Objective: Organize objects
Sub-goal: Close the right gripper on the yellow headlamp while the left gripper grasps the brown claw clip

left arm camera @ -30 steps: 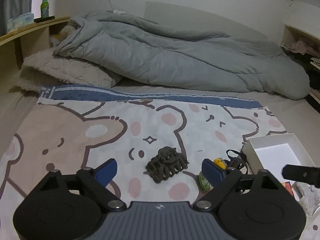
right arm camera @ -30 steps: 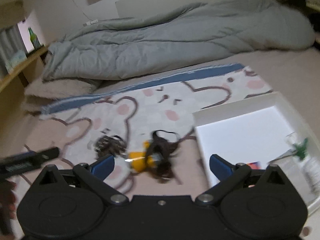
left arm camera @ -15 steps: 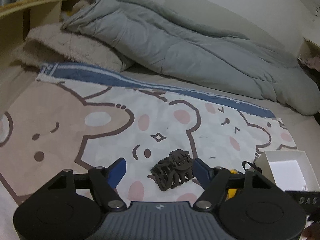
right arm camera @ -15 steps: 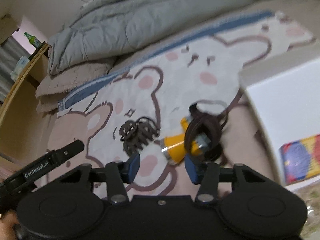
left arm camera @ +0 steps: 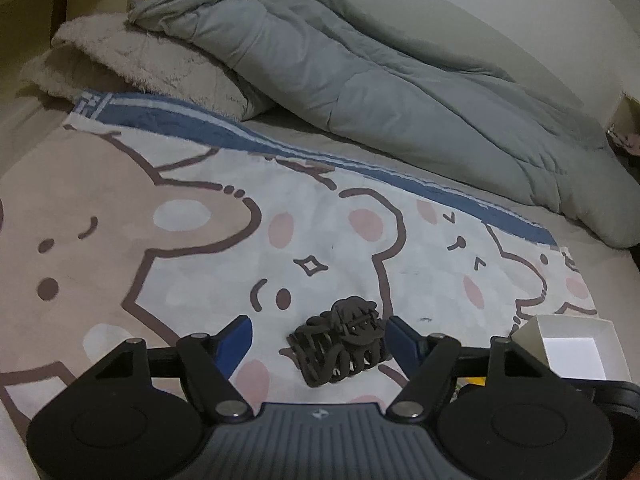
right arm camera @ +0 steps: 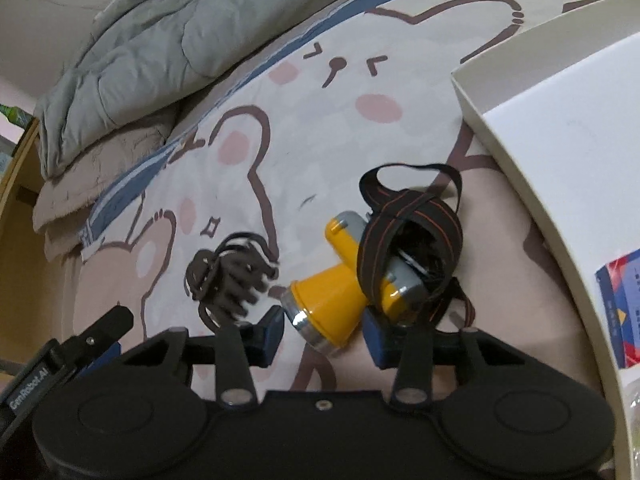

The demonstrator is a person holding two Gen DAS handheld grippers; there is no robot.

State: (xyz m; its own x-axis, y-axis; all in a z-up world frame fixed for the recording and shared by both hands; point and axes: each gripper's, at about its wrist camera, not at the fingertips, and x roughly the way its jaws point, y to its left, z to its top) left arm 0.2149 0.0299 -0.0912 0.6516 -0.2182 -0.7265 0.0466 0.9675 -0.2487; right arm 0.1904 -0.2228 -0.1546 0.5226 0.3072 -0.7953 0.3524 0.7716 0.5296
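Sorting looks barely begun: the white box (right arm camera: 532, 120) holds only a blue and red packet (right arm camera: 624, 308) as far as can be seen, while the two loose items lie outside it on the bear-print blanket (left arm camera: 200, 248). The yellow headlamp (right arm camera: 340, 292), its dark strap looped over the body, rests just beside the box's near wall, and the brown hair clip (left arm camera: 340, 348) lies a little farther from the box, on the side away from it. The left gripper (left arm camera: 318, 340) is held low over the blanket, fingers spread wide to either side of the hair clip, the right pad close to it and the left pad clear; nothing is gripped. The right gripper (right arm camera: 320, 330) is also low and tilted, its blue pads standing on either side of the headlamp's silver-rimmed lens end, parted and seemingly not yet pressing it. Both items likely remain to be lifted into the box.
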